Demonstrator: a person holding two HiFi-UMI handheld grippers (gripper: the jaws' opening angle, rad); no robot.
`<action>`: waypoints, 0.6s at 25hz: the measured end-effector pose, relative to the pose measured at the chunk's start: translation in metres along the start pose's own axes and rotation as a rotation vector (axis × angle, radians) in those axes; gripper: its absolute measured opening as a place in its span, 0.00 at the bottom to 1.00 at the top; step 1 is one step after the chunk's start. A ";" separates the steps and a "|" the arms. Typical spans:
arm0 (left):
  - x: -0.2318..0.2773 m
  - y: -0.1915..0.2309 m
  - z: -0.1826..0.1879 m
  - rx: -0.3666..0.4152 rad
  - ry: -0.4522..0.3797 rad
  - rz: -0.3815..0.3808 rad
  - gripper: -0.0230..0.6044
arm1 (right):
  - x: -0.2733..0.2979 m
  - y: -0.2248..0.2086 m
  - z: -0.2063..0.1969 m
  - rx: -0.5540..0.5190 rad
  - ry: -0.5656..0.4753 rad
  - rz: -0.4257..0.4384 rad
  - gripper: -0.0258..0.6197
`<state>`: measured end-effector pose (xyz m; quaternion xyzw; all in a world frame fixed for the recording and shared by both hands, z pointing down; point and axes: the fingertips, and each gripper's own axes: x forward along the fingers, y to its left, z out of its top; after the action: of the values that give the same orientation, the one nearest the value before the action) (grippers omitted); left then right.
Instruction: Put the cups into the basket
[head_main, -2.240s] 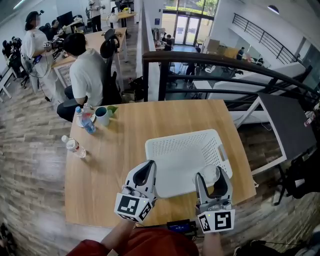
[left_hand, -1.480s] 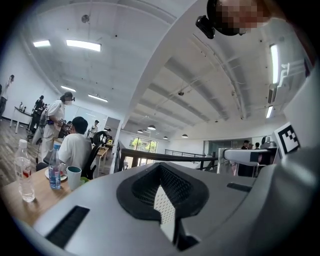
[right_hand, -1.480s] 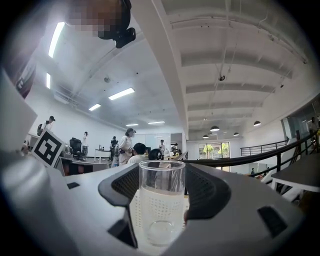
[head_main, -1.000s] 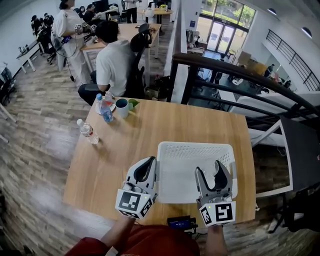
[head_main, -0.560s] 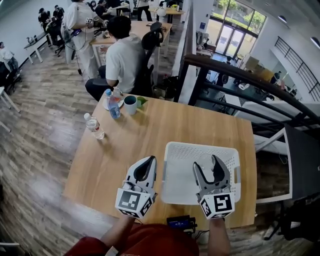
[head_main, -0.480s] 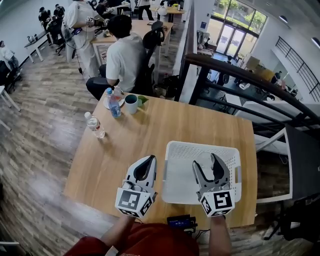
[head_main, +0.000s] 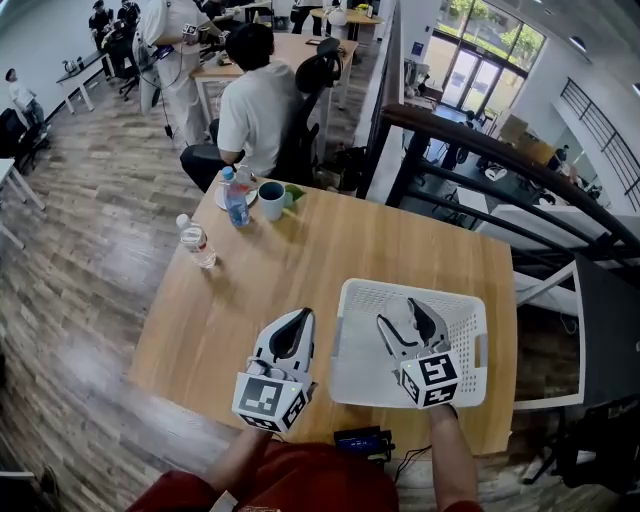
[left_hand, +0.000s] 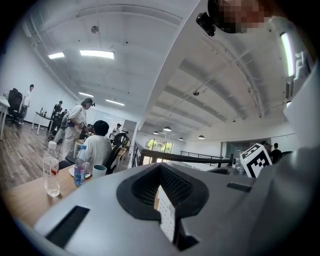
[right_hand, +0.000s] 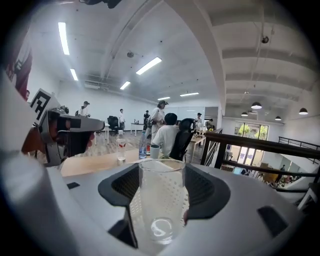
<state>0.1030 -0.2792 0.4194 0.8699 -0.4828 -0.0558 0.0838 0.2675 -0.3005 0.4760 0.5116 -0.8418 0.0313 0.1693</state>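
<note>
My right gripper (head_main: 405, 322) is shut on a clear glass cup (right_hand: 160, 200), which stands upright between the dark pads. In the head view it hovers over the middle of the white perforated basket (head_main: 412, 291) on the wooden table (head_main: 300, 265). My left gripper (head_main: 298, 317) is shut with nothing in it, above the table just left of the basket's left rim. A sliver of the basket (left_hand: 166, 220) shows through its pads. A teal mug (head_main: 271, 200) stands at the table's far left corner.
Two plastic bottles stand near the mug: one with a blue label (head_main: 236, 203), one at the left edge (head_main: 197, 243). A seated person (head_main: 255, 110) is behind that corner. A dark railing (head_main: 500, 150) runs past the table's far side. A black device (head_main: 362, 440) lies at the near edge.
The right gripper has carried the glass forward and leftward, further over the basket's middle, and has turned a little. The left gripper has stayed put. My view has shifted slightly.
</note>
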 end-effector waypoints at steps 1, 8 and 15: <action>0.000 0.000 -0.001 -0.001 0.002 0.002 0.05 | 0.004 0.001 -0.005 -0.005 0.017 0.011 0.47; -0.002 0.004 -0.008 -0.004 0.017 0.012 0.05 | 0.024 0.009 -0.040 -0.053 0.137 0.063 0.47; -0.001 0.004 -0.012 -0.004 0.030 0.011 0.05 | 0.040 0.022 -0.074 -0.131 0.255 0.126 0.47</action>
<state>0.1009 -0.2795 0.4319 0.8677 -0.4863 -0.0431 0.0933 0.2499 -0.3075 0.5609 0.4374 -0.8442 0.0516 0.3054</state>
